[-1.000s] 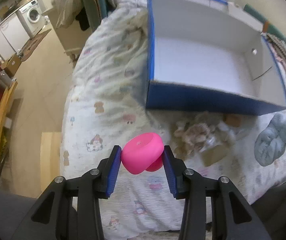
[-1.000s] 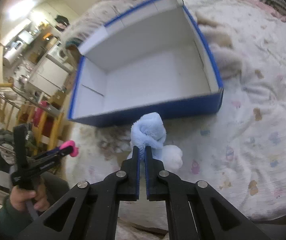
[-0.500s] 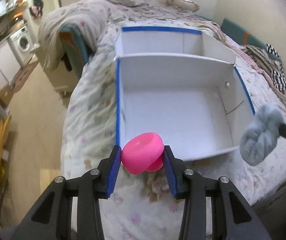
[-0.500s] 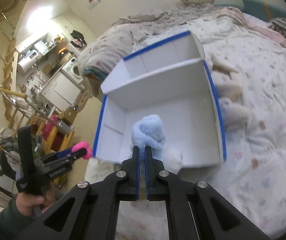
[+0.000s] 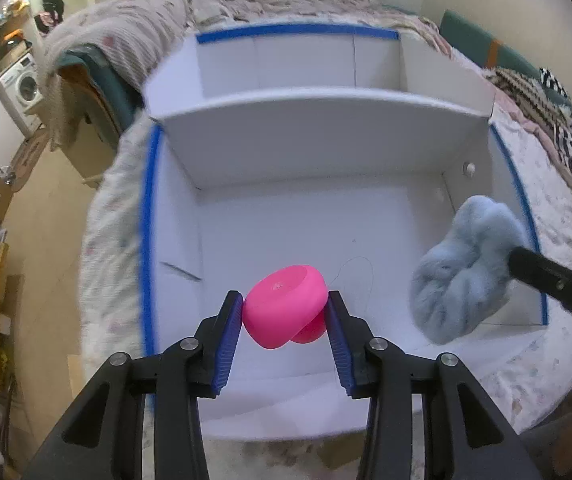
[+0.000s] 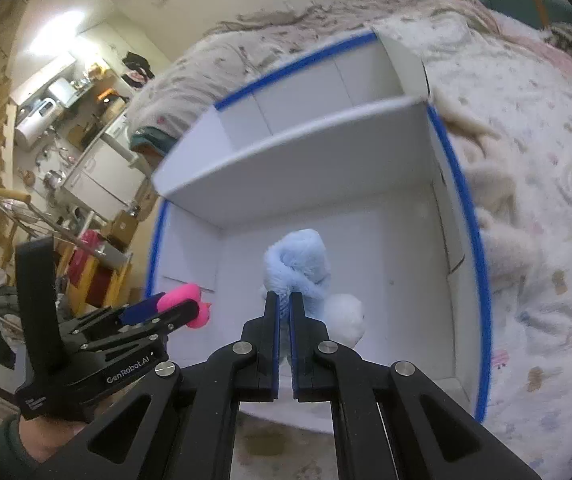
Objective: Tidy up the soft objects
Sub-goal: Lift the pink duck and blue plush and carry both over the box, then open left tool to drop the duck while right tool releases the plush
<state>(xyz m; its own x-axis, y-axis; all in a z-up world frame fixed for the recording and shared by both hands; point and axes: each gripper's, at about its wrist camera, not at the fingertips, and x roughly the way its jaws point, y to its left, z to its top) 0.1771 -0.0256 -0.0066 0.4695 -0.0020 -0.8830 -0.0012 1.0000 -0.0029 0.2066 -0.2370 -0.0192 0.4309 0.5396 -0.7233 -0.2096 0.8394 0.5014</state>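
Observation:
My left gripper [image 5: 285,308] is shut on a bright pink soft toy [image 5: 281,306], held in the air over the near part of a white box with blue edges [image 5: 147,216]. From the right wrist view the same gripper [image 6: 173,305] and pink toy [image 6: 187,300] appear at the left over the box's left wall. My right gripper [image 6: 284,300] is shut on a fluffy light-blue plush [image 6: 302,264], which hangs over the box floor [image 6: 398,280]. In the left wrist view that plush [image 5: 462,276] shows at the right, over the box's right side.
The box sits on a bed with a patterned white quilt [image 6: 546,184]; a white divider [image 5: 318,108] splits off its far compartment. Beige plush pieces [image 6: 494,200] lie just outside the right wall. A washing machine [image 5: 21,84] and kitchen clutter stand far left.
Both grippers have moved forward from the quilt in front of the box to over its inside, each still carrying its toy. The loose items on the quilt have dropped out of view.

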